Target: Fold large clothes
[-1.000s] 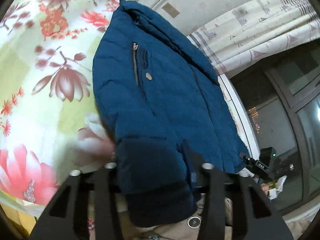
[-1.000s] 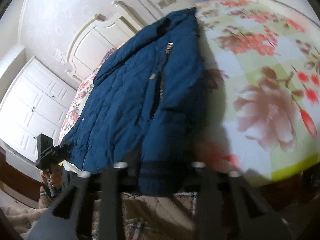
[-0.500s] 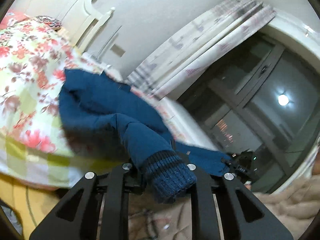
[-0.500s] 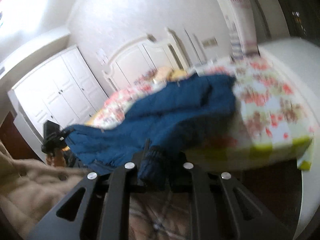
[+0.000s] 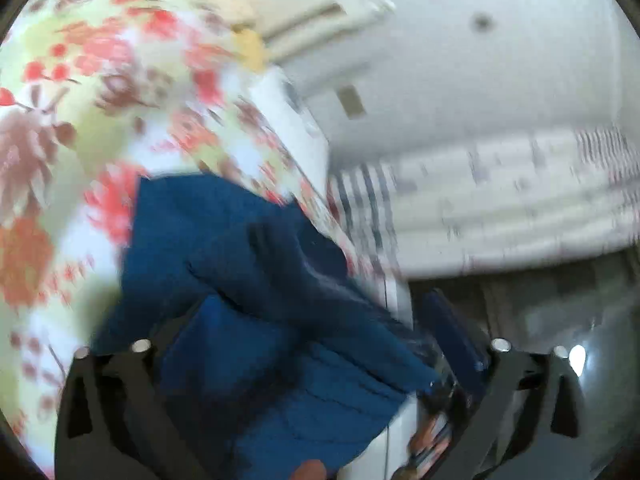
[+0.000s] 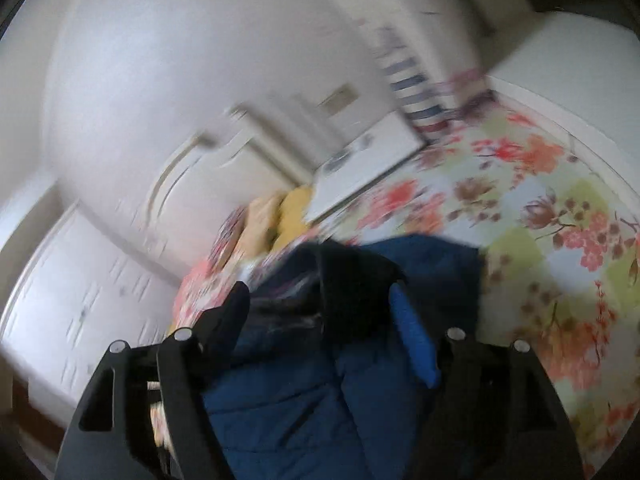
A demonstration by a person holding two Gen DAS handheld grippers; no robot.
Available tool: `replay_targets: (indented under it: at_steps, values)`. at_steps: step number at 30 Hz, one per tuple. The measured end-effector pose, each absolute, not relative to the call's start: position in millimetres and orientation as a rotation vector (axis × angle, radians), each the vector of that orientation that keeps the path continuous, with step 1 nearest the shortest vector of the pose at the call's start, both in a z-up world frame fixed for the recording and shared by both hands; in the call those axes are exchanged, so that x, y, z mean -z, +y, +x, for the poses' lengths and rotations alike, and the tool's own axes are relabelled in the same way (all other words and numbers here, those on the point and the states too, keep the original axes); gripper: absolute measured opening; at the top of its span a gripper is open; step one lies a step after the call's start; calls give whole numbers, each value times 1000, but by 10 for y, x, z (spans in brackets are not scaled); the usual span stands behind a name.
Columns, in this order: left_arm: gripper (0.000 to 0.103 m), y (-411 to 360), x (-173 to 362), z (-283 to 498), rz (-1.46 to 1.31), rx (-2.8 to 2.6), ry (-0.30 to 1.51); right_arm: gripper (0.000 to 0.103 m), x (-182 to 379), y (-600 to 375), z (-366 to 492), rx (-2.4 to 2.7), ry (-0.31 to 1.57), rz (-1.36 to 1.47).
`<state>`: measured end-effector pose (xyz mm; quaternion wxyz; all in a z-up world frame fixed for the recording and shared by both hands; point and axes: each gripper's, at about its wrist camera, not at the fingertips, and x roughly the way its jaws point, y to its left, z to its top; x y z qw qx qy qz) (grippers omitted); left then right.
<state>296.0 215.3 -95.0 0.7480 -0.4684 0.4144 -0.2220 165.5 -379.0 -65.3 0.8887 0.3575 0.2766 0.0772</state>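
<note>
A dark blue padded jacket [image 5: 224,240] lies bunched on the floral bedspread [image 5: 80,128], blurred by motion. My left gripper [image 5: 304,320] hangs just over its near part with jaws opening wide. The blue pad of one of its fingers [image 5: 452,332] stands clear of the cloth. In the right wrist view the jacket [image 6: 432,264] lies below my right gripper [image 6: 320,300], whose jaws are also opening. Dark folds of fabric sit loose between its fingers [image 6: 412,344], and the pads do not press on them. The other gripper and a hand [image 5: 436,436] show at the bottom of the left wrist view.
The floral bedspread [image 6: 540,200] stretches to the right of the jacket. A white headboard [image 6: 208,168], yellow pillows [image 6: 292,208] and a white wardrobe [image 6: 80,288] stand behind. A striped curtain [image 5: 500,208] hangs by the bed's edge, with a dark window [image 5: 560,292] below it.
Half a second ago each gripper was shut on a knitted sleeve cuff. Both now stand spread with the cuffs let go. Both views have swung in over the bed and jacket.
</note>
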Motion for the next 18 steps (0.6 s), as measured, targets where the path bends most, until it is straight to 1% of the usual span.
replay_targets:
  at_steps: [2, 4, 6, 11, 18]
  values:
    - [99, 2357, 969, 3054, -1052, 473, 866, 72, 807, -3866, 1763, -141, 589, 696]
    - [99, 2520, 905, 3099, -949, 394, 832, 72, 951, -3905, 1832, -103, 630, 596]
    - [99, 2558, 907, 3132, -844, 342, 850, 72, 1090, -3957, 1914, -95, 667, 540]
    - [99, 2330, 1135, 3296, -657, 419, 971, 72, 1357, -3928, 2228, -127, 761, 429]
    - [99, 1992, 1297, 3364, -452, 489, 996, 72, 1441, -3594, 2641, -155, 857, 228]
